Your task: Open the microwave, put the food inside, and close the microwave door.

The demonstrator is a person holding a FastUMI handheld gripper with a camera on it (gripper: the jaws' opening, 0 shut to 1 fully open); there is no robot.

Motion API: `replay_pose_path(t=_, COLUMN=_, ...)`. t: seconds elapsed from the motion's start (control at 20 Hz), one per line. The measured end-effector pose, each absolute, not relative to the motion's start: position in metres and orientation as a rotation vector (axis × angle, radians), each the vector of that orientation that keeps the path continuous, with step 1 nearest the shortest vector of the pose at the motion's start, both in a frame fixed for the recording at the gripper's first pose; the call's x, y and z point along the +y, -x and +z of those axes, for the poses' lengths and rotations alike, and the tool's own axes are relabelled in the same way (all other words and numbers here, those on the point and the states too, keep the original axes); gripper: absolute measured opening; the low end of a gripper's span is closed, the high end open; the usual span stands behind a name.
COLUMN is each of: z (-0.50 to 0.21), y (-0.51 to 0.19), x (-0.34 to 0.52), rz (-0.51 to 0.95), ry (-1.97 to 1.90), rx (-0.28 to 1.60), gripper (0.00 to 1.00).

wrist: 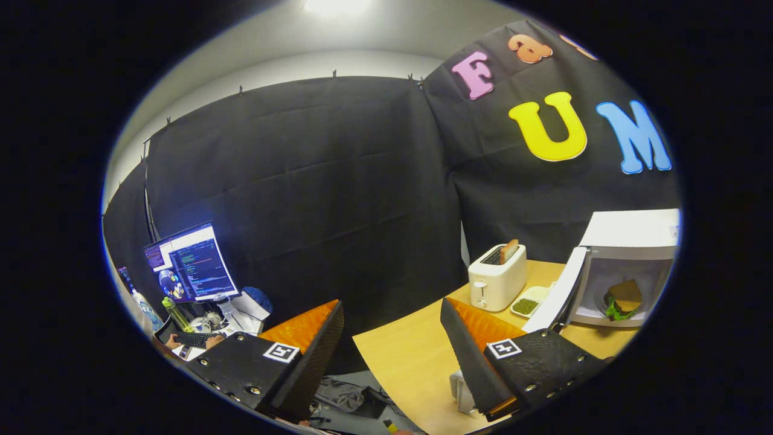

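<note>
The microwave (628,266) stood at the far right of the wooden table (410,362), a white box with its door (558,290) swung open toward the left. Inside its pale cavity sat the food (622,299), a sandwich with a brown bun on top and a ruffle of green leaf showing beneath it. You could see it resting on the cavity floor, well beyond the fingers and to the right of them.

Your gripper (392,317) hung open over the near left part of the table, its two fingers spread wide apart with nothing between them. The right finger (477,356) lay over the tabletop, its tip pointing toward the toaster; the left finger (302,356) hung past the table's left edge, over the floor. Each finger carried a small square marker on its upper face.

Just left of the open door lay a small white dish (530,302) holding something dark green. Left of the dish stood a white toaster (496,278) with a slice of bread (509,251) sticking up out of one slot. A small pale object showed on the table partly under the right finger, too hidden to identify.

Far off to the left, beyond the table, a lit monitor (190,263) stood on a cluttered desk, with a green bottle (175,314) near it and a person's hands at a keyboard (194,339). Dark cloth lay bundled on the floor (350,396) between the fingers.
</note>
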State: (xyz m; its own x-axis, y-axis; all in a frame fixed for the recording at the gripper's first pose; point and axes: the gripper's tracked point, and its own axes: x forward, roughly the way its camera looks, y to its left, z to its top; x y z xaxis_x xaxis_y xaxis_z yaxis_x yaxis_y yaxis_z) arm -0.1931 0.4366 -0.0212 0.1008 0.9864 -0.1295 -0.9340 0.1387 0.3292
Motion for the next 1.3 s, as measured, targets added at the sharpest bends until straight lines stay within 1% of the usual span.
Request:
replay_pose_path(t=0.3, z=-0.06, y=0.217, x=0.452, rz=1.486, ry=-0.148, rx=0.459, gripper=0.97)
replay_pose_path(t=0.5, z=-0.081, y=0.233, x=0.456, rz=1.535, ry=-0.086, rx=0.492, gripper=0.97)
replay_pose_path(t=0.7, z=-0.105, y=0.252, x=0.456, rz=1.577, ry=-0.023, rx=0.521, gripper=0.96)
replay_pose_path(t=0.75, z=-0.11, y=0.256, x=0.456, rz=1.584, ry=-0.009, rx=0.527, gripper=0.93)
replay_pose_path(t=0.8, z=-0.117, y=0.258, x=0.456, rz=1.586, ry=0.01, rx=0.528, gripper=0.92)
replay_pose_path(t=0.85, z=-0.125, y=0.258, x=0.454, rz=1.588, ry=0.029, rx=0.535, gripper=0.84)
replay_pose_path(t=0.95, z=-0.137, y=0.261, x=0.454, rz=1.588, ry=0.046, rx=0.562, gripper=0.8)
replay_pose_path(t=1.05, z=-0.146, y=0.251, x=0.458, rz=1.554, ry=0.045, rx=0.572, gripper=0.39)
replay_pose_path(t=1.15, z=-0.159, y=0.252, x=0.454, rz=1.544, ry=0.067, rx=0.602, gripper=0.33)
replay_pose_path(t=1.2, z=-0.165, y=0.253, x=0.454, rz=1.539, ry=0.089, rx=0.6, gripper=0.33)
replay_pose_path(t=1.25, z=-0.17, y=0.241, x=0.454, rz=1.467, ry=0.114, rx=0.569, gripper=0.18)
replay_pose_path(t=1.3, z=-0.176, y=0.24, x=0.451, rz=1.481, ry=0.143, rx=0.565, gripper=0.04)
